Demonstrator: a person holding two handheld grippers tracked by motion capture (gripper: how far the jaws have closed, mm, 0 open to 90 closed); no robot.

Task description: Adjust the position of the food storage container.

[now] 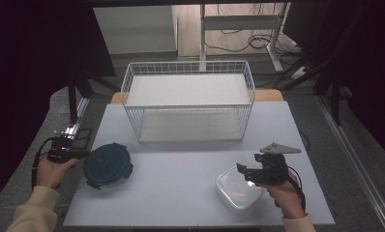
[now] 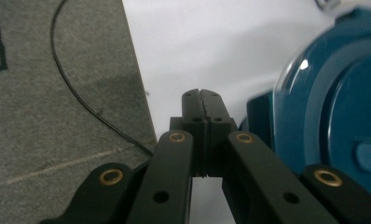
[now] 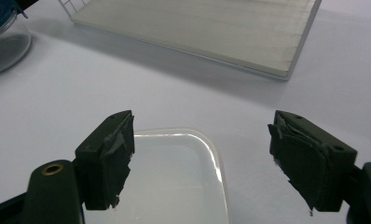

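A round container with a dark blue clip-on lid (image 1: 107,164) sits at the left of the white table (image 1: 181,193). My left gripper (image 1: 85,154) is level at the table's left edge, its tips just beside that lid. In the left gripper view the jaws (image 2: 201,100) are pressed together with nothing between them, and the blue lid (image 2: 333,116) is close on the right. A clear, lidless rectangular tub (image 1: 238,189) lies at the front right. My right gripper (image 1: 244,171) hovers over its near corner, open (image 3: 207,163), with the tub (image 3: 174,182) below and between the fingers.
A white wire rack (image 1: 188,101) with two shelves stands at the back middle of the table; its lower shelf (image 3: 197,28) lies ahead of the right gripper. Grey carpet (image 2: 58,93) with a thin black cable lies beyond the table's left edge.
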